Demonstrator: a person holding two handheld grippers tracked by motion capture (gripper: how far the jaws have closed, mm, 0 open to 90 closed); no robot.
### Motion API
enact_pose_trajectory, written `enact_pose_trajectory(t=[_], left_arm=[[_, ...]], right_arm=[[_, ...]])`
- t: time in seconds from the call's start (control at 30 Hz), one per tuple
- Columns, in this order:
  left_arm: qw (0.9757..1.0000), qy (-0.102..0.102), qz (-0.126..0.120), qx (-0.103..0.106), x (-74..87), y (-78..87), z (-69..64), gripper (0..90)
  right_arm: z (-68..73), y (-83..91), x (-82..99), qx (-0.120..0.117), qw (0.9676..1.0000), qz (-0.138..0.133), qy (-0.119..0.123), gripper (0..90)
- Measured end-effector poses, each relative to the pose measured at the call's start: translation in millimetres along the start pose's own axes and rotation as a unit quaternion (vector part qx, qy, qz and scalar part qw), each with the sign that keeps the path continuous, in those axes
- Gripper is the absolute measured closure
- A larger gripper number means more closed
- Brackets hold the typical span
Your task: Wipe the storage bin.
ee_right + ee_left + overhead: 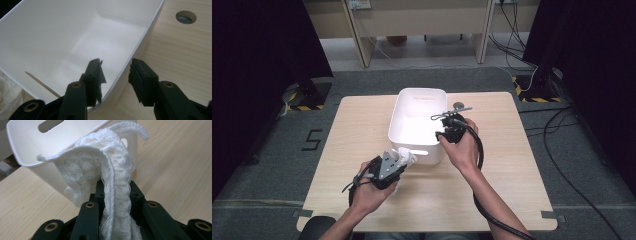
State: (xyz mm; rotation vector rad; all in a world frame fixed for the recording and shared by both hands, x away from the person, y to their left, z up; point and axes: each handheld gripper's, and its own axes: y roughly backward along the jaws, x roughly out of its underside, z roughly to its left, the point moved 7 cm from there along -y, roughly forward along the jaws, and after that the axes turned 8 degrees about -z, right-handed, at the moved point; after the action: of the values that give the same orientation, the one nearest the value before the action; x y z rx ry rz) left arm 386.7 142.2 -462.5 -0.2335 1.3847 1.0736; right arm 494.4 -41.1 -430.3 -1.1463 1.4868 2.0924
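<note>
Cloth (100, 170) is the thing being moved here, a white knitted one, bunched up. The left tool (398, 159) has its jaws closed tight on it, and the loose end flops up past the jaws. In the high view the cloth sits at about 7 o'clock on the tabletop (362, 120), just beside the near wall of the white bin (412, 131).

The right tool (116, 75) is at the bin's right rim, near the front corner. Its jaws stand apart, one inside the wall and one outside, and they do not look pressed on the wall. It seems ready to keep the bin from sliding.

What matters most for the next move is where the bin lies from the cloth. From the left tool, the bin's open top is up and ahead, toward 1 o'clock. The bin's long side runs from 6 o'clock to 12 o'clock, away from the person. The near wall stands between the cloth and the inside of the bin. So the left hand (369, 192) likely has to lift the cloth over that wall, then let go. The left hand is the closer one to the cloth, since it already holds it.

The inside of the bin looks bare. The cloth's hanging end might catch on the rim if the lift is too low.
</note>
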Motion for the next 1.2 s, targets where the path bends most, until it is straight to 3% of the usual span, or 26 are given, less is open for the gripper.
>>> enact_pose_trajectory(t=[0.3,0.5,0.73,0.83,0.97,1.2], left_arm=[[0.9991,0.021,0.002,-0.036,17.0,23.1,25.3,74.9],[0.998,0.035,0.012,-0.052,30.1,29.6,38.9,74.9],[0.9973,0.041,0.013,-0.059,30.5,24.5,47.8,74.8],[0.9961,0.051,0.012,-0.071,30.1,20.9,59.9,74.8],[0.9947,0.062,0.011,-0.082,29.3,13.8,73.1,74.6],[0.9956,0.063,0.007,-0.068,22.1,-0.7,73.0,74.6]], right_arm=[[0.0,-1.4,1.9,0.003,1.0,0.008,-0.003,64.7],[-1.9,-1.1,0.2,0.012,0.9998,0.007,0.012,68.2],[-2.6,0.4,-0.7,0.012,0.9999,-0.003,0.0,69.9],[-0.9,11.3,-7.0,0.006,0.9996,-0.029,0.0,69.4],[-6.2,25.4,-12.4,0.009,0.9989,-0.047,-0.003,76.3],[-12.7,16.0,7.5,0.017,0.9998,-0.011,-0.003,80.5]])
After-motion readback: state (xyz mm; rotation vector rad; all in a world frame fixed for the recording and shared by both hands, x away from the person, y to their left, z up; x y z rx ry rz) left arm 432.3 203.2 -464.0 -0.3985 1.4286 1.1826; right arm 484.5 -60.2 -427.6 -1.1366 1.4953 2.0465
